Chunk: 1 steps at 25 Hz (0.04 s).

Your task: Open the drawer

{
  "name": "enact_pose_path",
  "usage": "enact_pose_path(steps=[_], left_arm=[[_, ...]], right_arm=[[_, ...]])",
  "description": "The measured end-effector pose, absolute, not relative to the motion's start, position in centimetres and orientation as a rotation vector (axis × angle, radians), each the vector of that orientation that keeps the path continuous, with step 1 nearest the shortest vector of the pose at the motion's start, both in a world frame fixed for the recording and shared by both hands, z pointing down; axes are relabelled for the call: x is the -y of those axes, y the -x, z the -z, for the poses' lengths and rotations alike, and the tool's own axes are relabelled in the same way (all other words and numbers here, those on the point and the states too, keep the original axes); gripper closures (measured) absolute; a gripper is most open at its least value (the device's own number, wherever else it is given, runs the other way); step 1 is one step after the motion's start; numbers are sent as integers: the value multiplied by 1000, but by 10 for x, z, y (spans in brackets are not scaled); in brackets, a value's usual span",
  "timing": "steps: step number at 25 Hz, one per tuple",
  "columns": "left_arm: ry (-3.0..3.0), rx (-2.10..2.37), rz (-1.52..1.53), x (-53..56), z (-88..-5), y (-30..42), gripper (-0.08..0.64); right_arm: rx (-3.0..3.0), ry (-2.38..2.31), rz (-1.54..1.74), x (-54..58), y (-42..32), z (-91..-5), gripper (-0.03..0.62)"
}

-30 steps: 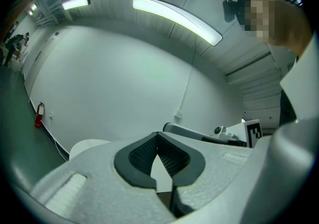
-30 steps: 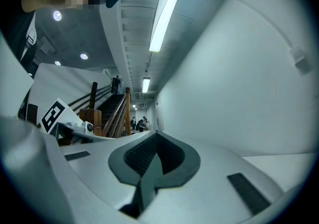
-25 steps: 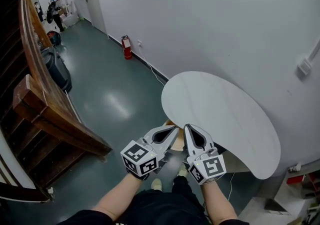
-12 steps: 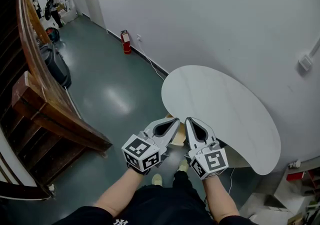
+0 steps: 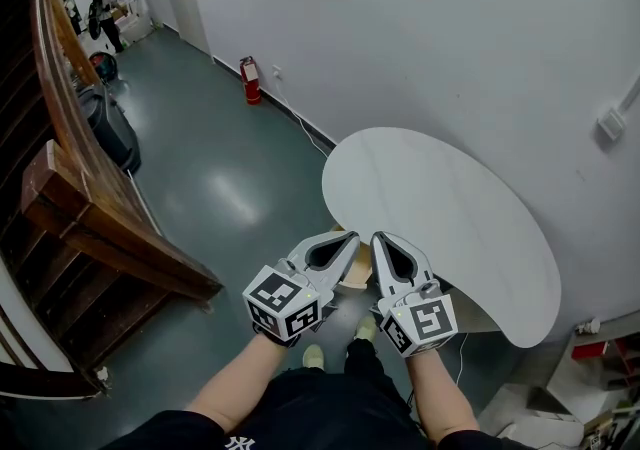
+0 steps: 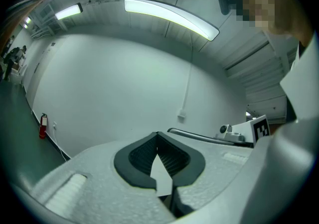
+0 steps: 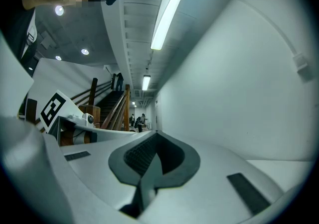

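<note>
While the left gripper [image 5: 350, 241] and right gripper [image 5: 380, 239] hang beside the white worktop [image 5: 450, 208], their fingers are pressed together.

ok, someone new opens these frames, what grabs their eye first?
The left gripper and right gripper, side by side at the head view's bottom centre, both shut and empty, tips toward the white oval tabletop against the wall. Next, the red fire extinguisher at the wall's foot down the corridor, and the wooden stair railing along the left.
</note>
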<state>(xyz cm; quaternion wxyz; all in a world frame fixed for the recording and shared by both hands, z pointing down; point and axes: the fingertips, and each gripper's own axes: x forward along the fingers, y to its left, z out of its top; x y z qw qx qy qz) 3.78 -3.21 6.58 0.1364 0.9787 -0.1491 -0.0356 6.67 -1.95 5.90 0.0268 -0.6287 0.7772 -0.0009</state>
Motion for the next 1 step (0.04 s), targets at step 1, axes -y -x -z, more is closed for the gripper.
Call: enact_pose_path(steps=[1], left_arm=[[-2834,433,102,32,-66,-38,551]], right_arm=[[-2400,1943,2,20,-67,-59,578]])
